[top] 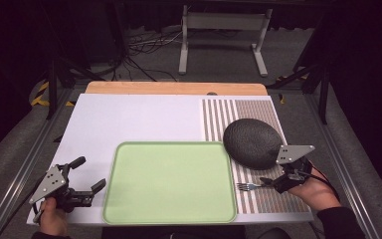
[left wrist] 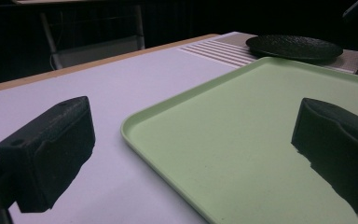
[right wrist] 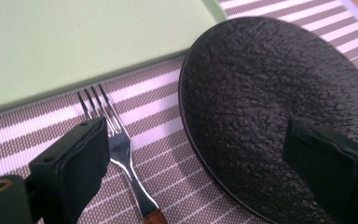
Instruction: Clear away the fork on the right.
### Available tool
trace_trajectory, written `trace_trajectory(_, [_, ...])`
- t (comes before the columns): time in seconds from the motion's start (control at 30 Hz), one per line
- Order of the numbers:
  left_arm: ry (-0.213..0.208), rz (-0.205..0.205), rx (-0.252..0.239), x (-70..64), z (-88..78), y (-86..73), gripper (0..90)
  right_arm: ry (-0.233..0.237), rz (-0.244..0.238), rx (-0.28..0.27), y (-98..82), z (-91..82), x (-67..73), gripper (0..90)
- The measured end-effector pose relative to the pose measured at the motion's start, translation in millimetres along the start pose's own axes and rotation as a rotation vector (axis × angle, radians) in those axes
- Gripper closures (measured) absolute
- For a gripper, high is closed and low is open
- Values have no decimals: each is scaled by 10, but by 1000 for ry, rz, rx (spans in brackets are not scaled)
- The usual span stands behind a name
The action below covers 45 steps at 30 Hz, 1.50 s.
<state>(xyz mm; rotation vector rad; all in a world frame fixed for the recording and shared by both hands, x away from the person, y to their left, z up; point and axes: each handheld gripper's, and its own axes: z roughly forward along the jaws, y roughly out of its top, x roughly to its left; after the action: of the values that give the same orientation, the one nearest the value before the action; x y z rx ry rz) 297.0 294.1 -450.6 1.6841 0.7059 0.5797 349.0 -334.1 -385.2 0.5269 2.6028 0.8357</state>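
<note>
Fork [top: 248,186] lies on the striped placemat [top: 268,196] between the green tray [top: 169,181] and the right claw [top: 267,183], just below the black plate [top: 253,143]; the left claw [top: 90,174] sits spread at the tray's left edge on the white surface [top: 129,119]. Left gripper view: jaws wide apart, straddling the tray's [left wrist: 261,135] corner. Right gripper view: jaws spread, one beside the fork [right wrist: 121,149], the other over the plate [right wrist: 261,107].
</note>
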Motion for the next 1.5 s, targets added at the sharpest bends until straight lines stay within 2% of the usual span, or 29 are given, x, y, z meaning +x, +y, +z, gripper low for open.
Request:
trace_trajectory(0.57, [2,-3,-4,-4,4,-2,1,66,-66,175,62,94,-19,90])
trace_trajectory(1.13, [1,-1,-4,-1,4,-1,1,133,-105,294,90,178,2,106])
trace_trajectory(1.37, [1,-3,-4,-2,5,-2,1,156,-147,331,120,208,16,140])
trace_trajectory(1.4, [0,-4,-5,-2,5,-2,1,161,-130,344,121,205,28,146])
trace_trajectory(1.5, [1,-2,-2,1,4,-3,1,178,-151,366,127,219,36,184])
